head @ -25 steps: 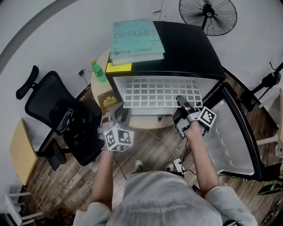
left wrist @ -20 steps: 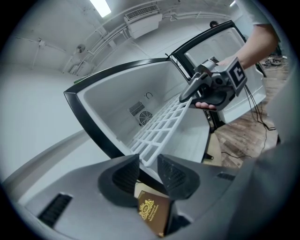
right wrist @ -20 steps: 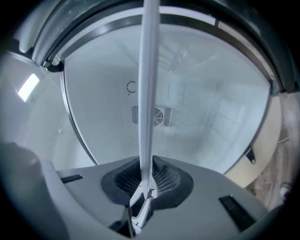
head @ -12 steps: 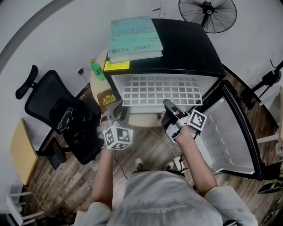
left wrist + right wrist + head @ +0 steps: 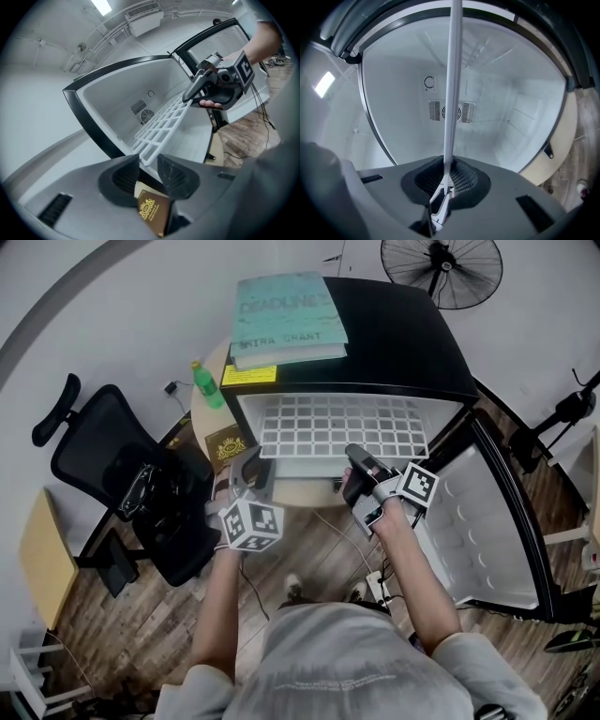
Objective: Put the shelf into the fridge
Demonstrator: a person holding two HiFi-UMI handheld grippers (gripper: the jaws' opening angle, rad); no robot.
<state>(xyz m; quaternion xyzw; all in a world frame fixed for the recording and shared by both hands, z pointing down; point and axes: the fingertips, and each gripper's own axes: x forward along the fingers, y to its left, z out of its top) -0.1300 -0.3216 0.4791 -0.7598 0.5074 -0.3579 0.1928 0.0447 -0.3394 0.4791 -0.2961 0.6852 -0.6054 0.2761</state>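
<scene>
The white wire shelf (image 5: 342, 435) lies level in the mouth of the black fridge (image 5: 403, 334), its front edge sticking out toward me. My left gripper (image 5: 251, 474) is at the shelf's front-left corner. In the left gripper view that shelf (image 5: 164, 124) corner sits between the jaws of the left gripper (image 5: 149, 169), and the pads look closed on it. My right gripper (image 5: 361, 465) is shut on the front edge, right of the middle. In the right gripper view the shelf (image 5: 452, 93) runs edge-on out of the pinched right gripper (image 5: 446, 180) into the white fridge interior (image 5: 497, 117).
The fridge door (image 5: 487, 521) stands open at the right. A teal book (image 5: 286, 320) lies on the fridge top. A green bottle (image 5: 208, 388) and a brown box (image 5: 226, 443) sit on a round table left of the fridge. An office chair (image 5: 131, 493) stands further left, a fan (image 5: 441, 273) behind.
My right gripper has moved left along the shelf's front edge, toward its middle. The left gripper has stayed at the front-left corner.
</scene>
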